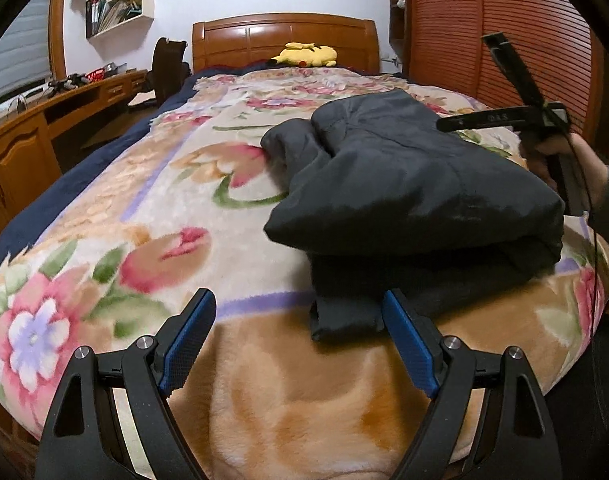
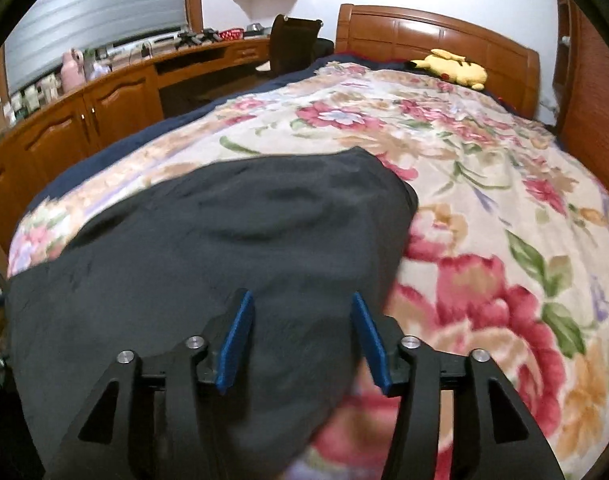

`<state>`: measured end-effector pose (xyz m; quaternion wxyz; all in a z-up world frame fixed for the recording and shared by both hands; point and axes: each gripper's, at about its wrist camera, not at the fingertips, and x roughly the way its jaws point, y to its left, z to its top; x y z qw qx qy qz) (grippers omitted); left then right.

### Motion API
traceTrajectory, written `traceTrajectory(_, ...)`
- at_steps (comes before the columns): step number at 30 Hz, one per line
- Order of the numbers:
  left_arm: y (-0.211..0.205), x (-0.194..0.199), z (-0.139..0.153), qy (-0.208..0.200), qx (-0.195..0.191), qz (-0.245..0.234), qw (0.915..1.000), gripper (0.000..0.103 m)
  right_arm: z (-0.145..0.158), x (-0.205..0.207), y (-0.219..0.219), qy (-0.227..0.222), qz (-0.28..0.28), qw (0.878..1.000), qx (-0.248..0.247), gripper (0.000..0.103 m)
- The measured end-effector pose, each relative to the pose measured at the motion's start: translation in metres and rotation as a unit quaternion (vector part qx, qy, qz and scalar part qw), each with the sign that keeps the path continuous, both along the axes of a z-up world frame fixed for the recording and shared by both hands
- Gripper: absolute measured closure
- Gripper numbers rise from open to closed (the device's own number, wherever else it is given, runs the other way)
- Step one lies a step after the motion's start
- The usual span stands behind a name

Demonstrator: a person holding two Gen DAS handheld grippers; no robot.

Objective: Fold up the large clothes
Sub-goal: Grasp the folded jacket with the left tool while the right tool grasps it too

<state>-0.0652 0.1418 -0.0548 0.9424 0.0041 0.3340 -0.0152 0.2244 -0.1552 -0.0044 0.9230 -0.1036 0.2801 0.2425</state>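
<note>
A dark grey garment (image 1: 416, 184) lies folded in a thick bundle on the floral blanket (image 1: 176, 208) of the bed, toward the right near edge. My left gripper (image 1: 300, 300) is open and empty, just short of the bundle's near corner, which lies by its right finger. My right gripper (image 2: 302, 300) is open and empty, hovering over the near right part of the same garment (image 2: 208, 260). The right tool, held in a hand (image 1: 560, 156), shows beyond the bundle in the left wrist view.
A yellow plush toy (image 1: 308, 55) lies by the wooden headboard (image 1: 284, 34). A wooden desk with cabinets (image 2: 104, 96) runs along the left, with a chair (image 2: 296, 44) by it. A slatted wooden wardrobe (image 1: 484, 20) stands on the right.
</note>
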Motion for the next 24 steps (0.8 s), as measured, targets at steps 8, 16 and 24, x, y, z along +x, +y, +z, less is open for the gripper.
traceTrajectory(8, 0.009, 0.0, 0.001, 0.002, -0.023, 0.01, 0.9997, 0.017, -0.008, 0.047, -0.007, 0.027, -0.03, 0.999, 0.013, 0.02)
traceTrajectory(16, 0.006, 0.002, 0.002, 0.005, -0.026, 0.008, 0.9996, 0.017, -0.017, 0.069, -0.002, 0.064, -0.028, 0.997, 0.038, 0.011)
traceTrajectory(24, 0.009, 0.006, 0.0, 0.013, -0.047, 0.007, 0.9988, 0.017, -0.025, 0.088, 0.011, 0.099, -0.017, 0.994, 0.039, 0.011)
